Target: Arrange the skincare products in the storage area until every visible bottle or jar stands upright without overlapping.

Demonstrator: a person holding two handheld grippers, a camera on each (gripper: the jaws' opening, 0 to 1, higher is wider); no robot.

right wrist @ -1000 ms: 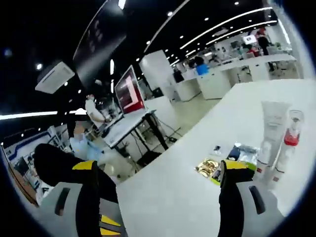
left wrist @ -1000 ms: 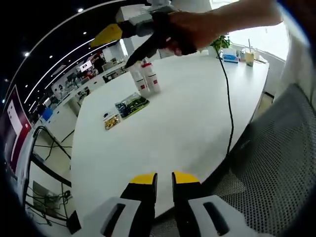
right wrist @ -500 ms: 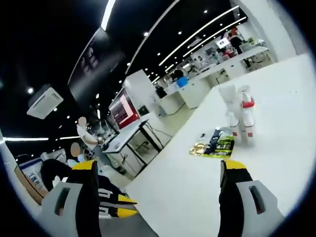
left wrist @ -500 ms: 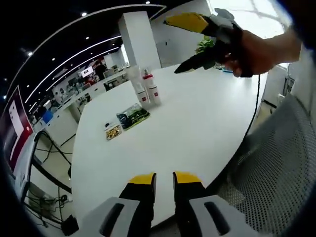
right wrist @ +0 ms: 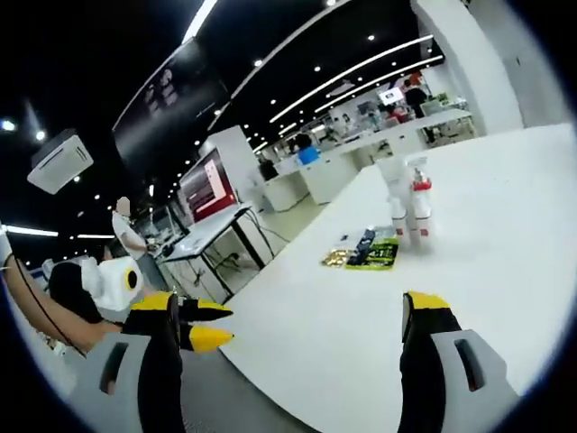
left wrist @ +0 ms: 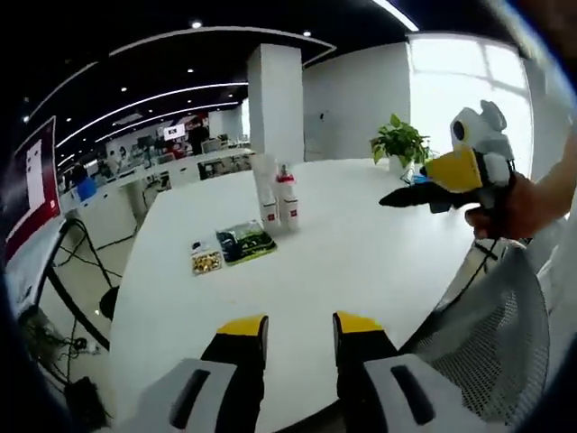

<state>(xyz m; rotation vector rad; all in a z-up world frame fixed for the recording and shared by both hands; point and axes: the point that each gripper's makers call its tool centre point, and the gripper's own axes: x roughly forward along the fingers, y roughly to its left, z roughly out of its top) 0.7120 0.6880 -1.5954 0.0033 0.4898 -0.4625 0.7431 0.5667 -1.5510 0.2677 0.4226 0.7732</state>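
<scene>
On the white table [left wrist: 361, 262] two bottles [left wrist: 278, 194] stand upright; both hand-held grippers empty.

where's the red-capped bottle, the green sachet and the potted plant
red-capped bottle [left wrist: 288, 200], left gripper view, on its white body below the red collar
green sachet [left wrist: 247, 244], left gripper view, middle of the flat pack lying on the table
potted plant [left wrist: 401, 142], left gripper view, on its leaves
</scene>
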